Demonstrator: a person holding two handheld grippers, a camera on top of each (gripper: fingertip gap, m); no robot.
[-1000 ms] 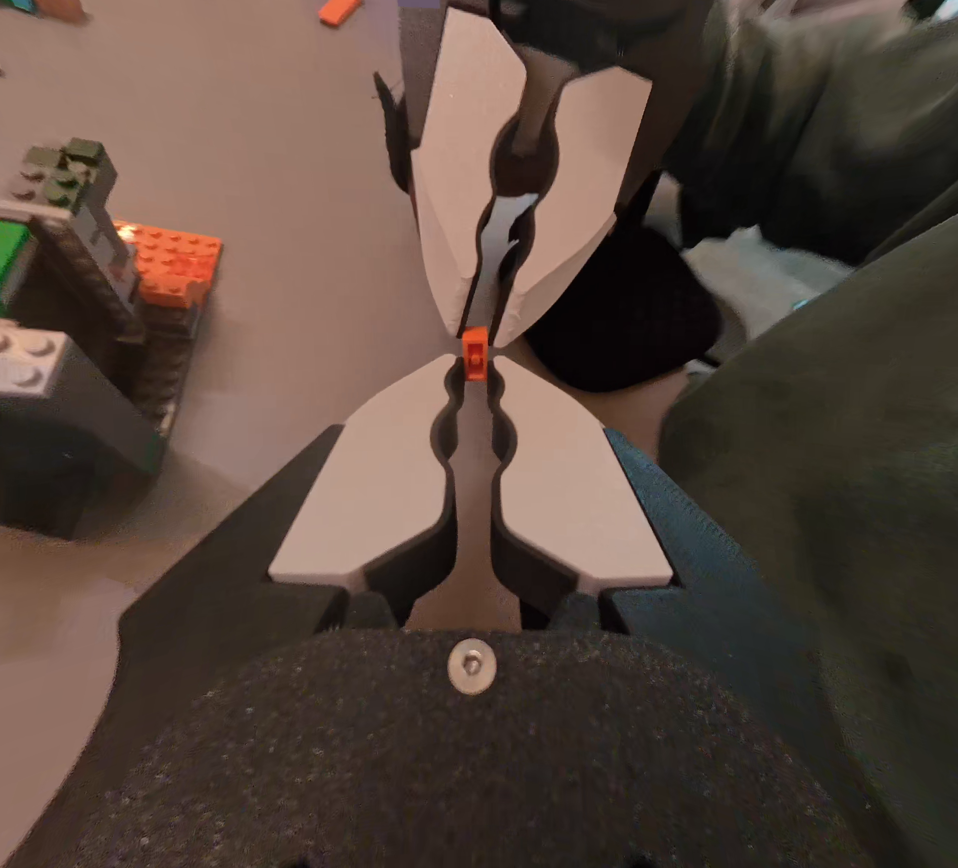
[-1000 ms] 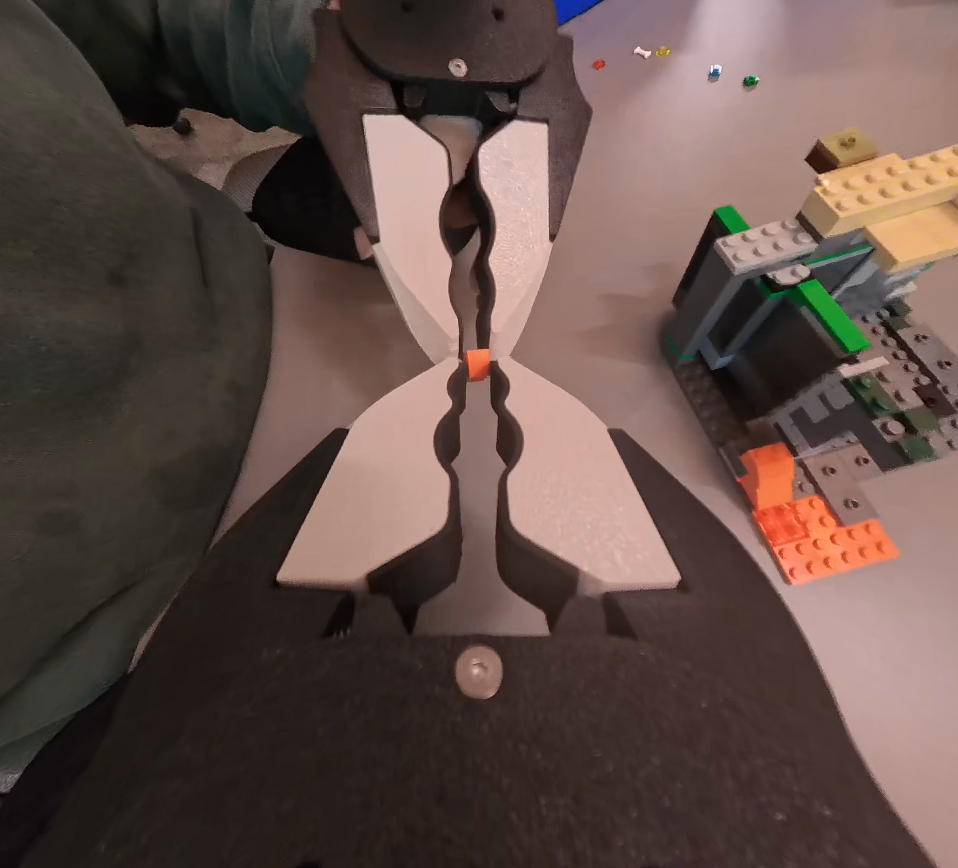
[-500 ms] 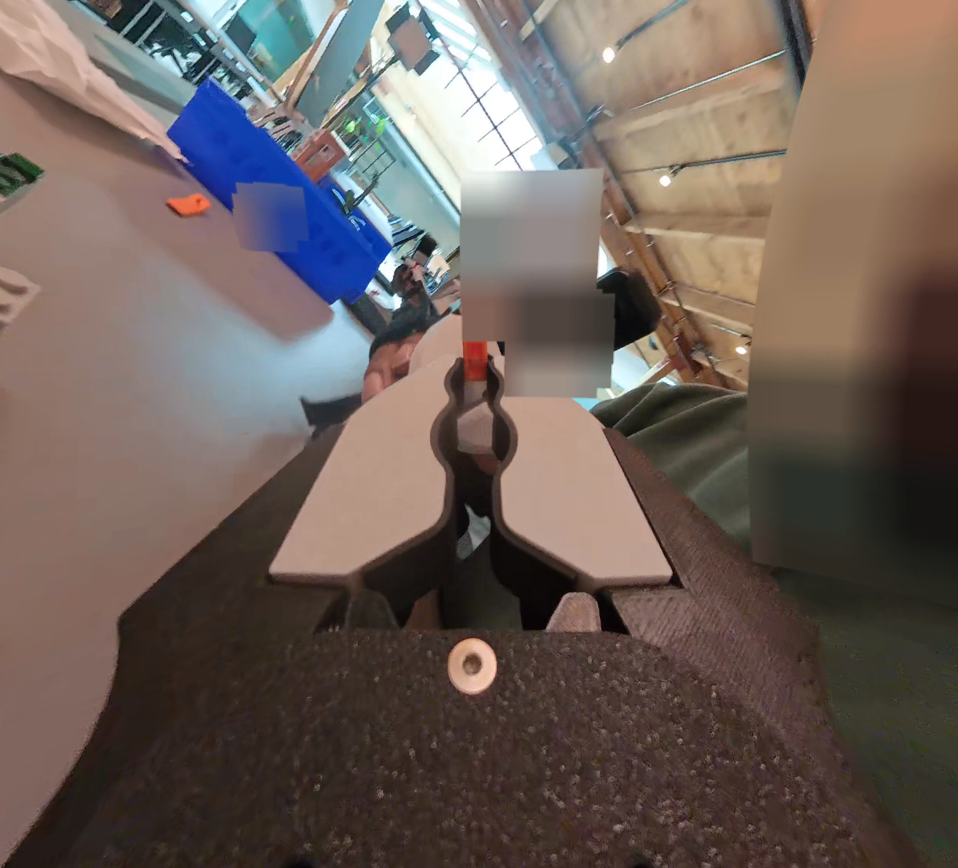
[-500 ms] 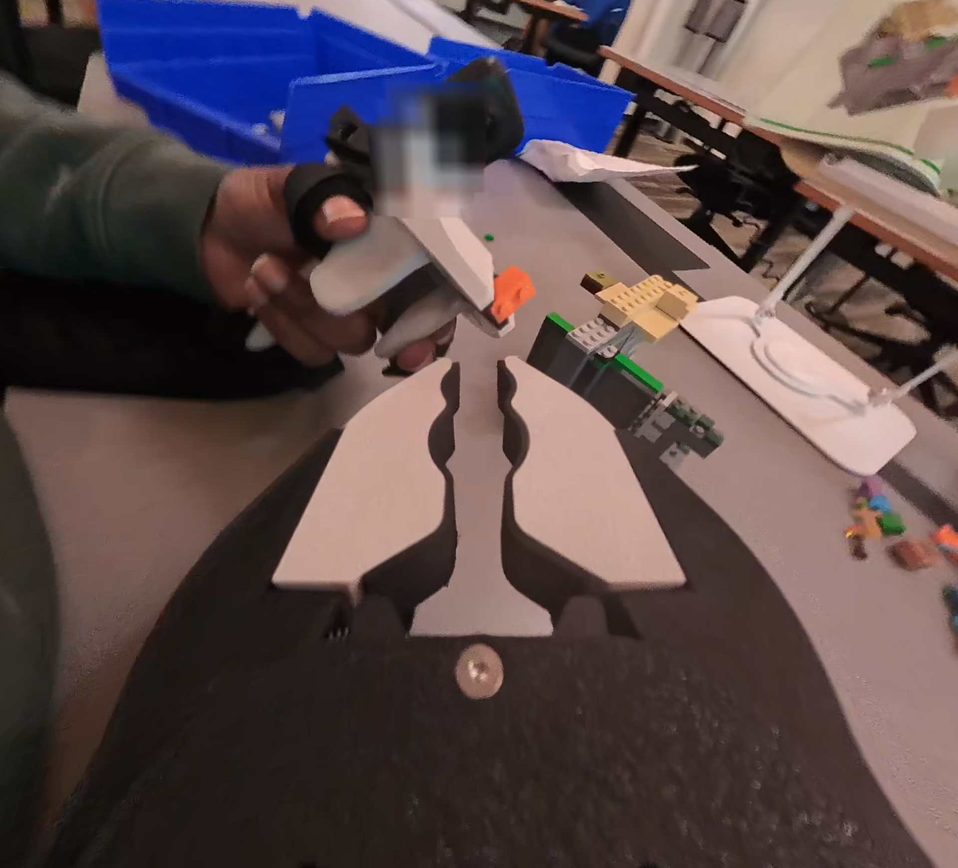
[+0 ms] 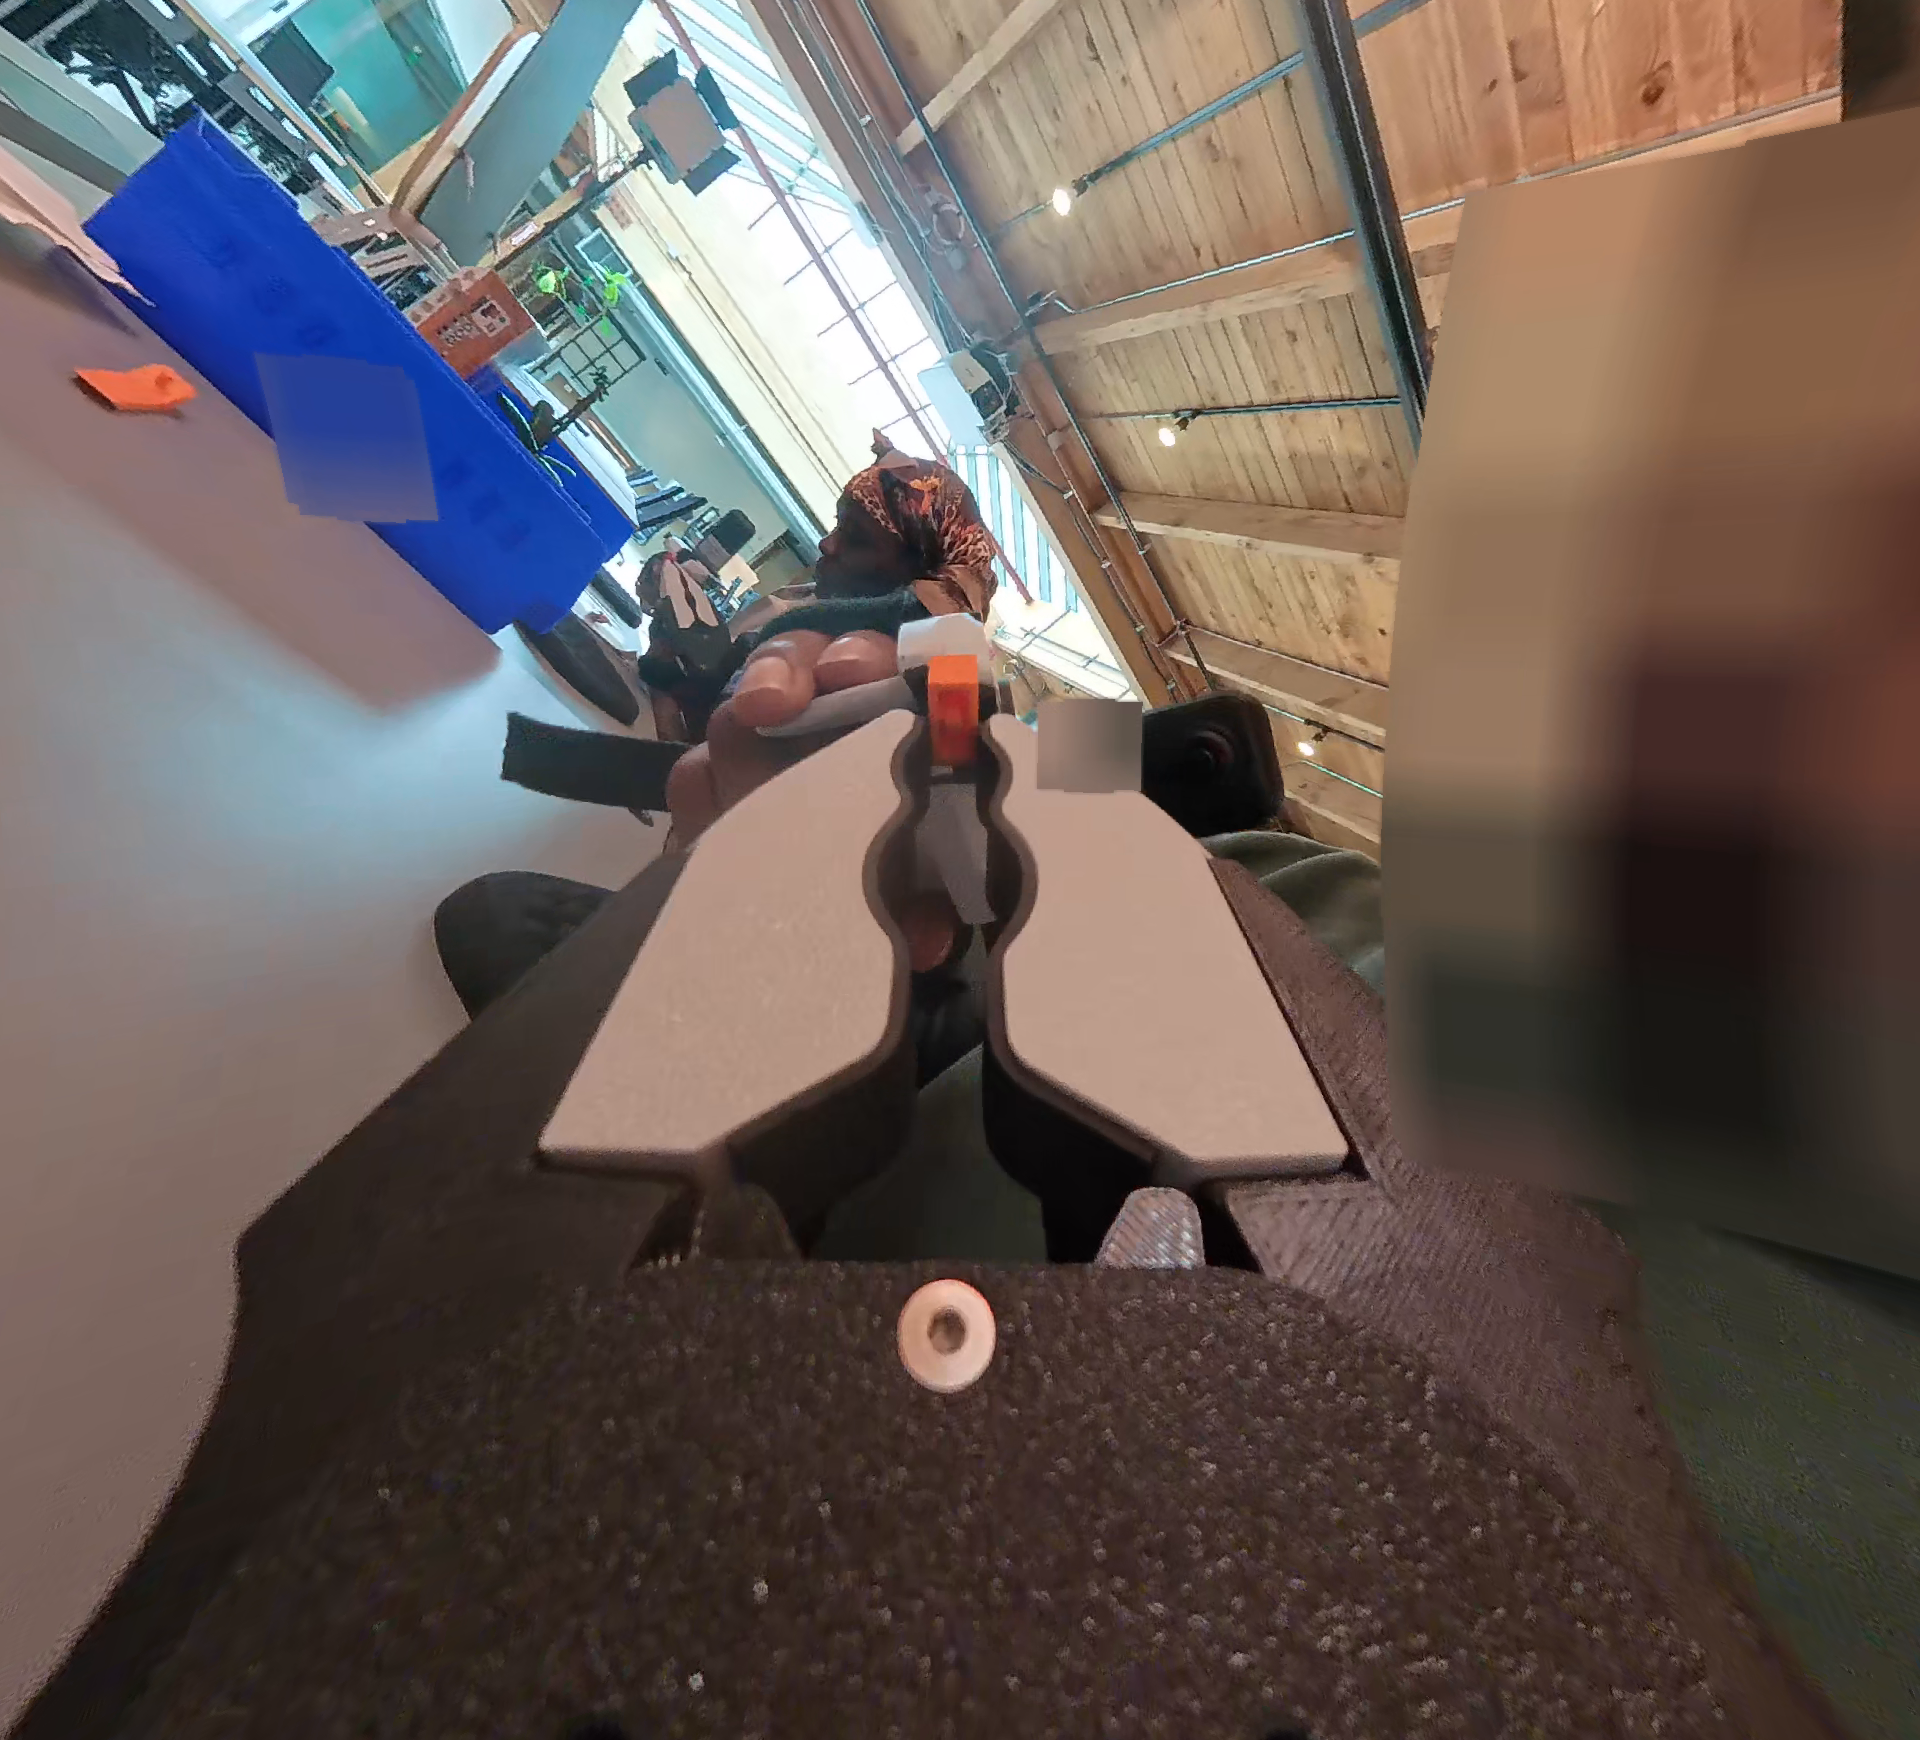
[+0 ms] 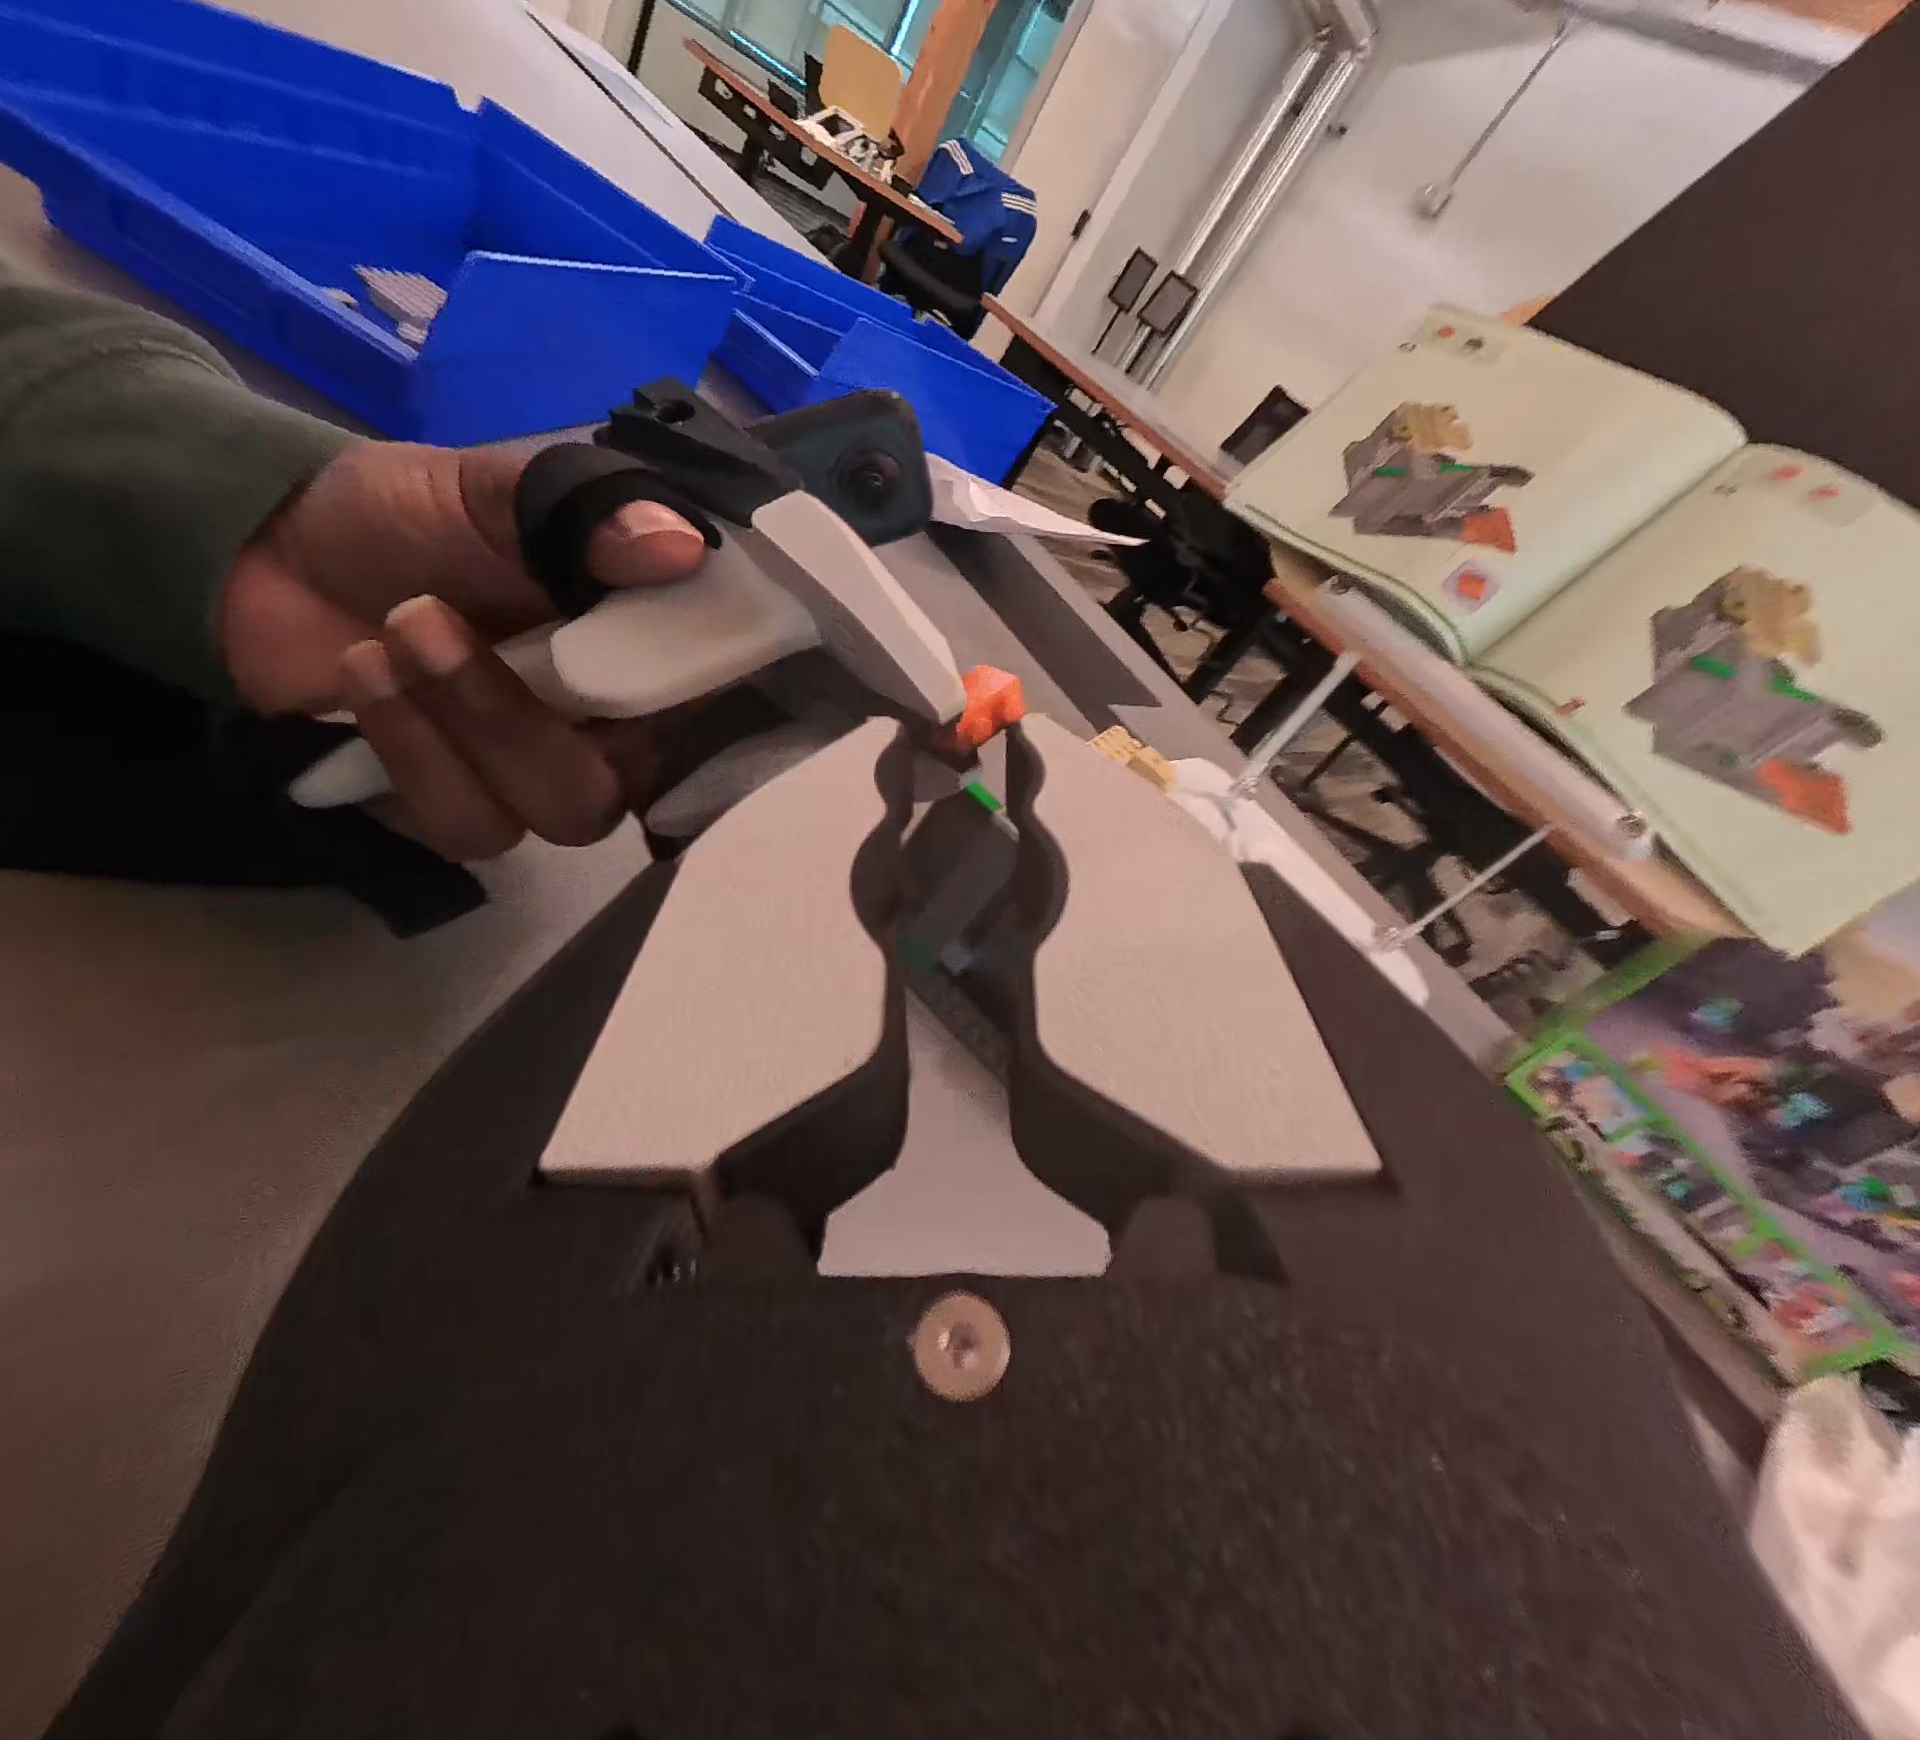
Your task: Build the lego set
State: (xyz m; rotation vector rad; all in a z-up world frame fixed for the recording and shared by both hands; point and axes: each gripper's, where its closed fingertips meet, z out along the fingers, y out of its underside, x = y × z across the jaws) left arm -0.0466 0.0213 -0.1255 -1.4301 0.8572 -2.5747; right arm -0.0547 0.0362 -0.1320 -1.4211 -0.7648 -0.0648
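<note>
Along the left wrist view, we see the left gripper (image 5: pixel 951 734) clenched on a small orange brick (image 5: pixel 952 720), lifted off the grey table (image 5: pixel 208 755) and aimed toward the ceiling. Just beyond the brick lie the pale fingers of the other gripper and the hand (image 5: pixel 790 693) holding it; we cannot tell from here whether they touch the brick. A loose orange piece (image 5: pixel 135 387) rests on the table near the blue bin (image 5: pixel 343 402).

Through the right wrist view, we see the right gripper (image 6: pixel 961 745) with its jaws parted and nothing between them. The left gripper (image 6: pixel 961 719), farther off, grips the orange brick (image 6: pixel 987 701) at its tip, just above the right gripper's fingertips. Between the right gripper's fingers shows part of the partly built model (image 6: pixel 961 890), standing on the table beyond. The open instruction booklet (image 6: pixel 1558 610) stands to the right, the set's box (image 6: pixel 1714 1140) below it.

We judge the build well under way but unfinished: the model has its walls, while the held brick is not yet seated and at least one loose piece awaits use.
</note>
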